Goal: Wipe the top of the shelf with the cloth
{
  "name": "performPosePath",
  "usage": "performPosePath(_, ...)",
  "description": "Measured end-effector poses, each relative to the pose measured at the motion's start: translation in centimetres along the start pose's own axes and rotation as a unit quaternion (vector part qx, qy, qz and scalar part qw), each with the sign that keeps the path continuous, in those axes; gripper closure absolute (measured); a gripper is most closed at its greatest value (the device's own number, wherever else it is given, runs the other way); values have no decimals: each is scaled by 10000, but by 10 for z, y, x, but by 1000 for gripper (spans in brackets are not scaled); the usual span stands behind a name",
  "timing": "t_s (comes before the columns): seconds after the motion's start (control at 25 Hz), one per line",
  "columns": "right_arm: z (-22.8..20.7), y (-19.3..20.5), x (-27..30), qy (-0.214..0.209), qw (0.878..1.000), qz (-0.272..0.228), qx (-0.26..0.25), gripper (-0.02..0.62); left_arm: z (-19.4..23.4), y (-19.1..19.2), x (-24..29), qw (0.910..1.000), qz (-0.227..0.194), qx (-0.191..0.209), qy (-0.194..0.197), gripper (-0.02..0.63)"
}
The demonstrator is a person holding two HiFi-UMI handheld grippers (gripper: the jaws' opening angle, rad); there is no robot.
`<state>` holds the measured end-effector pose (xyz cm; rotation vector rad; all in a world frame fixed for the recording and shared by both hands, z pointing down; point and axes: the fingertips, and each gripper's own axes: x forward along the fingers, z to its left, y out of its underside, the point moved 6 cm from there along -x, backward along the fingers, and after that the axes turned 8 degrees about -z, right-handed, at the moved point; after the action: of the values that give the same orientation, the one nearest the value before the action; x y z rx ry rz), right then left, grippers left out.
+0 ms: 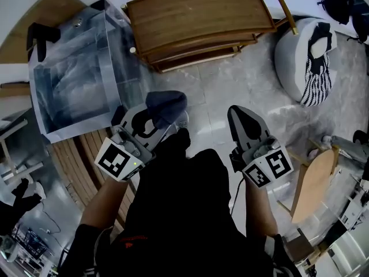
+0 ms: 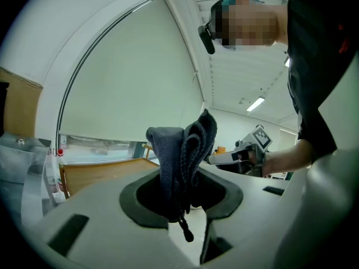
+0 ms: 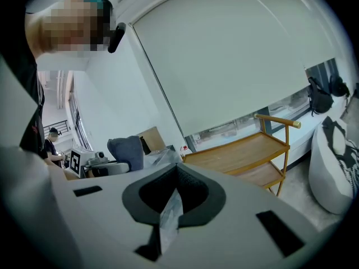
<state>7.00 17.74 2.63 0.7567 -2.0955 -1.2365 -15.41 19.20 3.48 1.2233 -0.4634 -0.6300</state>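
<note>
The cloth [image 2: 182,150] is a dark blue-grey one, bunched and folded over itself. It is pinched between the jaws of the left tool [image 1: 151,119], which are closed on its lower part, so that the rest stands up past the tips. A short dark cord hangs from the cloth's bottom edge, down into the gap behind the jaws. The cloth is held over the pale tiled floor [image 1: 230,88] and touches nothing but the tool.

The right tool [image 1: 243,118] is held beside it, a little apart. Its jaws are brought together, with only a thin slit of light between them, and nothing is in their grip.

The wooden shelf [image 1: 202,13] stands farther ahead, well apart from both tools. Its top board is bare, and lower boards show beneath it. A clear plastic box [image 1: 75,85] sits just to the shelf's left, and a white beanbag [image 1: 291,53] with a striped fabric on it sits to the right.
</note>
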Motion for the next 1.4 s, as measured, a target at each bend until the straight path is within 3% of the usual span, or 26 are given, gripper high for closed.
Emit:
performPosePath(0.64,-58,4,69,-439,9987,239,-86,592,46,37,37,9981,-56,-71,-616,472)
performPosePath(0.8,-86,12,91,-686,9972,276,-133,592,62,67,57,9948,247,-205,-963,472)
performPosePath(1.4,-194,79,154,-1688,9827,714,-267,592,114,182,115,9784,323,-175,-2032,472)
